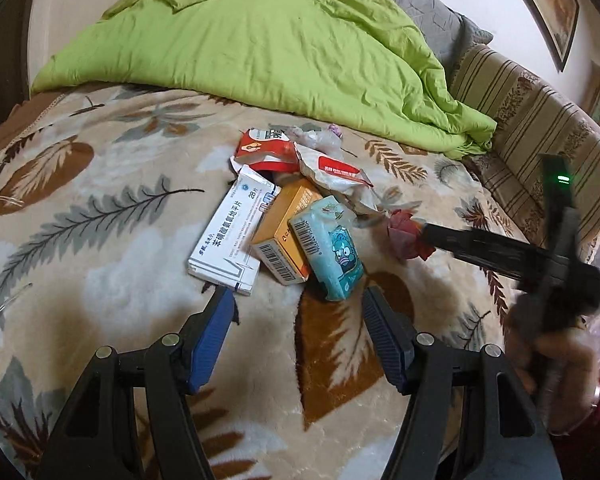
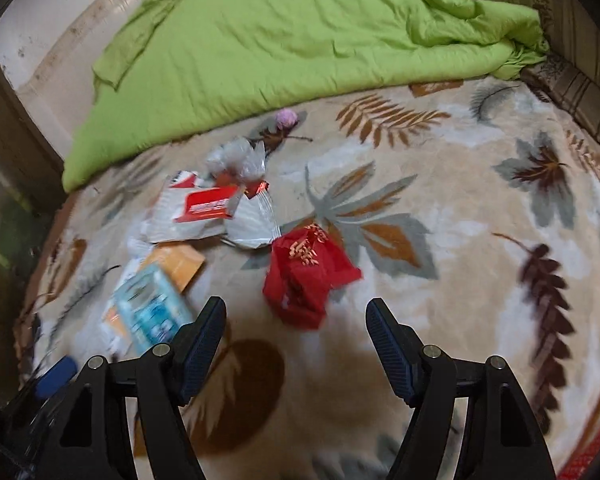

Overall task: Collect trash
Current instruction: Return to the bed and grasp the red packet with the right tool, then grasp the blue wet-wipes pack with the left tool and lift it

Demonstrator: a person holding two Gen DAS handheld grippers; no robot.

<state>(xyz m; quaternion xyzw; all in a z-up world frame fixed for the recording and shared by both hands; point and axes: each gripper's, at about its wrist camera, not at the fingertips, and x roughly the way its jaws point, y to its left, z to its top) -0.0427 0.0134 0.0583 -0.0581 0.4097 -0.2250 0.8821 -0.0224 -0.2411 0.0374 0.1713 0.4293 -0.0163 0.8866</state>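
A: What is the left claw doing?

B: It is hovering low over the bed, pointing forward at the pile of trash, with its jaws spread wide and nothing between them. The white medicine box is lying just ahead of its left finger, the orange box is leaning against that one, and the blue tissue pack is lying just ahead of the gap, nearer the right finger.

A: And behind those?

B: A red and white wrapper and a crumpled white packet are lying further back, near the edge of the green quilt.

A: Where is the right claw?

B: In the left view it is reaching in from the right, angled down toward the pile, with a hand gripping its handle; its tip is touching or just beside the red wrapper, I cannot tell which. In its own view the jaws are standing wide apart, empty, and the red wrapper is lying on the blanket just ahead of the gap, closer to the left finger.
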